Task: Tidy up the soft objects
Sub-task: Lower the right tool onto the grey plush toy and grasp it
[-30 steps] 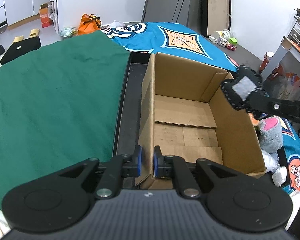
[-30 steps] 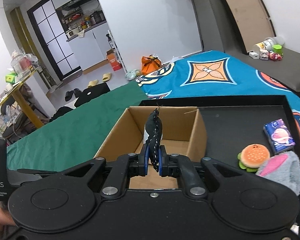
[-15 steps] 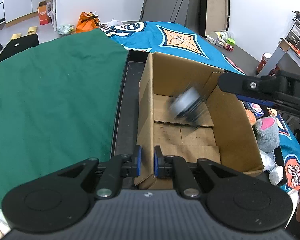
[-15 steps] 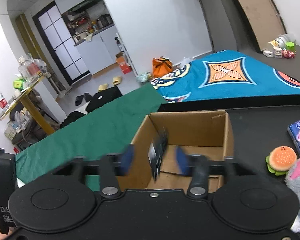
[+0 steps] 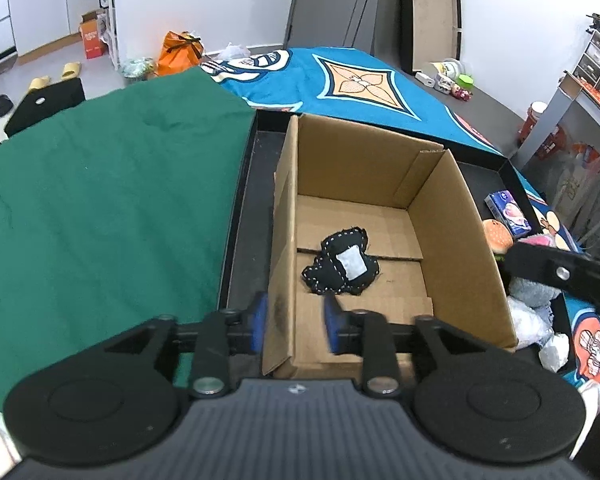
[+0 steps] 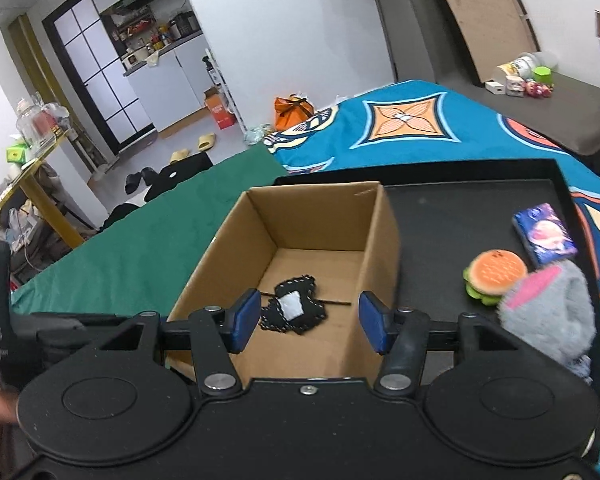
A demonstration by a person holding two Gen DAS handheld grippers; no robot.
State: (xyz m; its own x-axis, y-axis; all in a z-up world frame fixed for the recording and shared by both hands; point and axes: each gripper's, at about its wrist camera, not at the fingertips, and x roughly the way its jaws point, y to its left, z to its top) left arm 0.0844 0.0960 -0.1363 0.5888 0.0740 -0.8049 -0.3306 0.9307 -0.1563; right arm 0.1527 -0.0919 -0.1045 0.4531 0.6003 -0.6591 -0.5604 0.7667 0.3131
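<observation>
Tool jaws first: the left tool (image 5: 294,322) has just been opening, its pads now standing clear either side of the near left wall of the cardboard box (image 5: 456,216); the right tool (image 6: 307,322) hangs open and empty above the box's near end. That box sits on the black tray (image 6: 452,208), against its left side. Right of the box on the tray rest a grey plush (image 6: 548,312), a burger toy (image 6: 494,274) and a small blue packet (image 6: 544,234). Inside the box, on its floor, lies the black stitched pouch (image 5: 342,266)
</observation>
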